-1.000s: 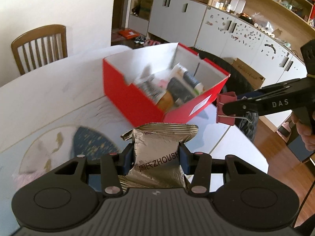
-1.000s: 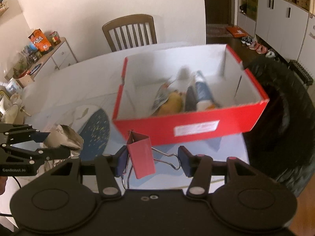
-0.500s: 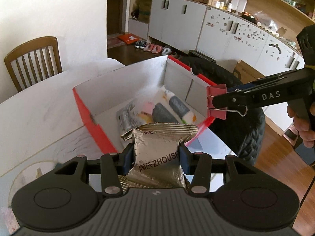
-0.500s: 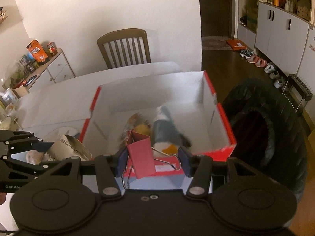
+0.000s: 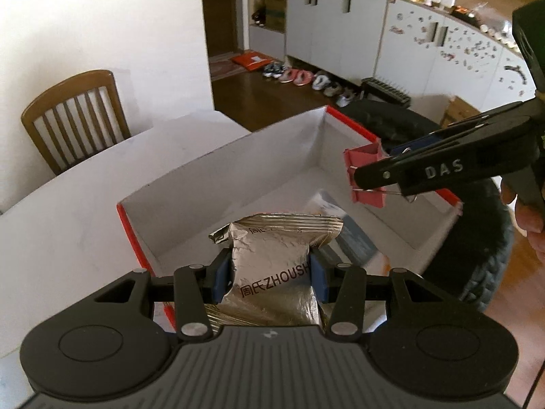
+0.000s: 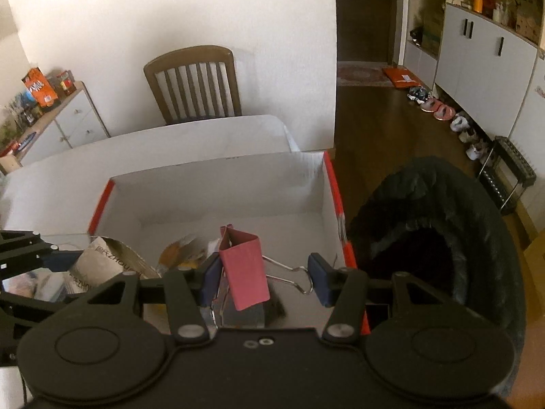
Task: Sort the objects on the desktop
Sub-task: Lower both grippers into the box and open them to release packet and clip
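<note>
Silver crinkled foil snack packet (image 5: 272, 266) printed "ZHOUSH" sits nearest the left wrist camera, clamped between the blue pads of the left gripper (image 5: 270, 276); its lower end is cut off behind the gripper body, and its sealed top edge reaches over the red cardboard box with a white interior (image 5: 218, 177). In the right wrist view the same packet shows only partly, at the left edge, behind the black linkage.

The right gripper (image 6: 265, 277) grasps a pink metal binder clip with wire handles (image 6: 247, 269) — the pads press on the wire loops, and the clip body hangs tilted over the near end of the box. From the left wrist view the clip shows above the box's right wall, pinched at the tips of the fingers marked "DAS".

Inside the box, the contents are mostly hidden by the packet and the clip; an orange-yellow item (image 6: 178, 255) and some pale wrappers are blurred and cannot be identified.

Just beside the box's right side stands a dark, black-lined bin (image 6: 439, 238). The box rests on a white table (image 5: 68, 211). Farther off — a brown wooden slat-back chair (image 6: 194, 85) against the wall, and a row of shoes (image 5: 306, 80) under grey cabinets.
</note>
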Motion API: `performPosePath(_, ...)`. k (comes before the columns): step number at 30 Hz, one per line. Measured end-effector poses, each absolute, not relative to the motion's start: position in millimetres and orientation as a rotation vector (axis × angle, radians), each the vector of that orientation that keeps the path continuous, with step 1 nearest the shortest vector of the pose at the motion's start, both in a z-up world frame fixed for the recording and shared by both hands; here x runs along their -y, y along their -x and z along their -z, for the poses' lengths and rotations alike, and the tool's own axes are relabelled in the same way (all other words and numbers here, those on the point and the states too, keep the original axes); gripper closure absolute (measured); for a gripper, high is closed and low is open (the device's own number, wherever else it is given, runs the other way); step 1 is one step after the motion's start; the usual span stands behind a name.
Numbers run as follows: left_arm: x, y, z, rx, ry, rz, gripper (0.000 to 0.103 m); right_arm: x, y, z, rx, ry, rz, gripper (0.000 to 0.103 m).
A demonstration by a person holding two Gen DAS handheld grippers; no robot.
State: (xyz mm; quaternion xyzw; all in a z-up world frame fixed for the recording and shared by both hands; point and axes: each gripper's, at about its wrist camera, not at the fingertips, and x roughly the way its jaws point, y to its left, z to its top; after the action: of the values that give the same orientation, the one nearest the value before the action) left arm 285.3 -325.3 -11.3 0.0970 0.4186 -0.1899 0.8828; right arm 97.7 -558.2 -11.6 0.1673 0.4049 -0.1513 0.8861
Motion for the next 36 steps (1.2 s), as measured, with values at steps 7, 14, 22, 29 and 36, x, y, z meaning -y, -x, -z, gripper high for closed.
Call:
performPosePath(7,323,-315,26,-0.909,-0.2,0.299,0.057,564,-138,31,-0.866,-0.31,0.322,0.049)
performPosePath(14,322,-324,40,-0.95,-0.214,0.264,0.057,561,-165,53,-0.922,-0.301,0.312,0.049)
performPosePath(22,330,-326,50,-0.968,-0.242,0.279,0.057,557,-166,68,-0.958,-0.32,0.27,0.049)
performPosePath(29,325,-336,52,-1.0,-0.2,0.278,0.054,567,-168,71,-0.962,-0.375,0.298,0.049)
performPosePath(36,319,-331,48,-0.986,-0.171,0.284,0.04,568,-163,64,-0.938,-0.336,0.309,0.042)
